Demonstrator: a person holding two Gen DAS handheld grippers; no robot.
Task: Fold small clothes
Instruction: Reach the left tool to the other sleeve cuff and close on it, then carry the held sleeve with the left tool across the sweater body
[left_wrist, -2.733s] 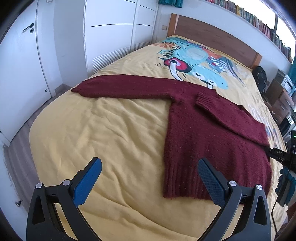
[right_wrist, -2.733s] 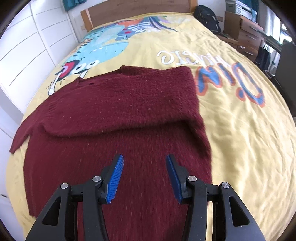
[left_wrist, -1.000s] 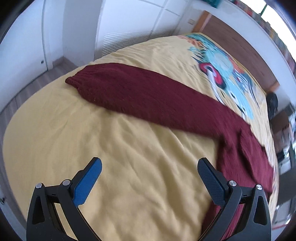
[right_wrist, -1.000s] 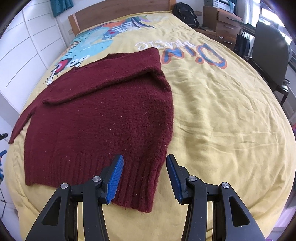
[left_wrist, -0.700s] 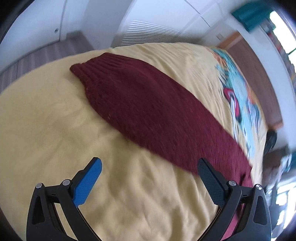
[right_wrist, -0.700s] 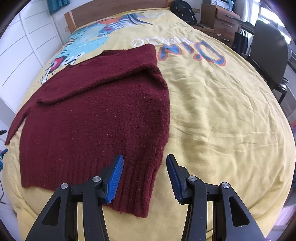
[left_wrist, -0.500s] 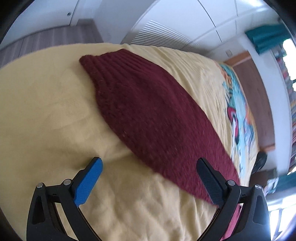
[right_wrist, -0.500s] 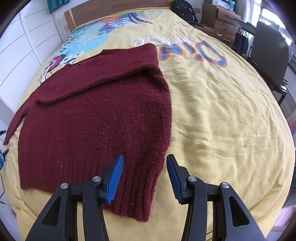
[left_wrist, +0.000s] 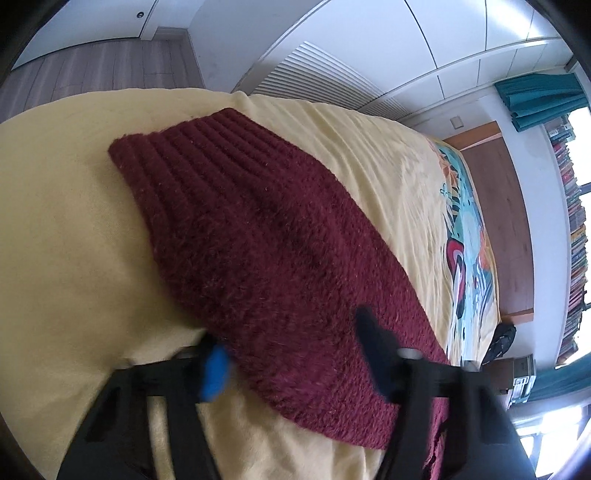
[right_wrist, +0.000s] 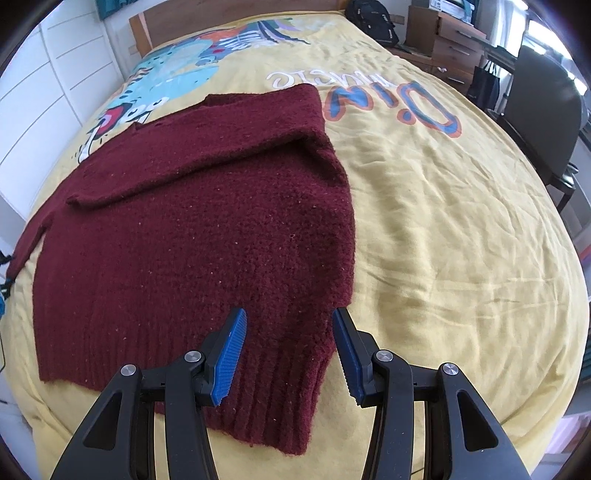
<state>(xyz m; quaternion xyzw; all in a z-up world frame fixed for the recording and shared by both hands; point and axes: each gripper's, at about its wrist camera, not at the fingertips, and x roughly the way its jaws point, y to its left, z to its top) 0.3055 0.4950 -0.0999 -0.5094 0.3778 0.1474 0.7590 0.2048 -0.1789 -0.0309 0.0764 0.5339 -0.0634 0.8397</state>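
Note:
A dark red knitted sweater (right_wrist: 192, 229) lies flat on the yellow bed cover (right_wrist: 443, 221), one sleeve folded across its chest. In the left wrist view its other sleeve (left_wrist: 258, 240) stretches out, with the ribbed cuff at the upper left. My left gripper (left_wrist: 291, 358) straddles this sleeve partway along. Its jaws are closing and blurred, with the knit between them. One blue pad is at the sleeve's near edge and the other finger is over the knit, and no squeeze shows. My right gripper (right_wrist: 288, 332) hangs open just above the sweater's ribbed hem, near its right corner, holding nothing.
White wardrobe doors (left_wrist: 369, 48) and wooden floor (left_wrist: 103, 66) border the bed's left side. A wooden headboard (right_wrist: 236, 11) stands at the far end. A black backpack (right_wrist: 369, 18), drawers (right_wrist: 450, 37) and a dark chair (right_wrist: 543, 110) stand to the right.
My left gripper has swung from the sweater's body out along the sleeve and dropped onto it, and its jaws have narrowed around the knit. The right gripper has stayed over the hem.

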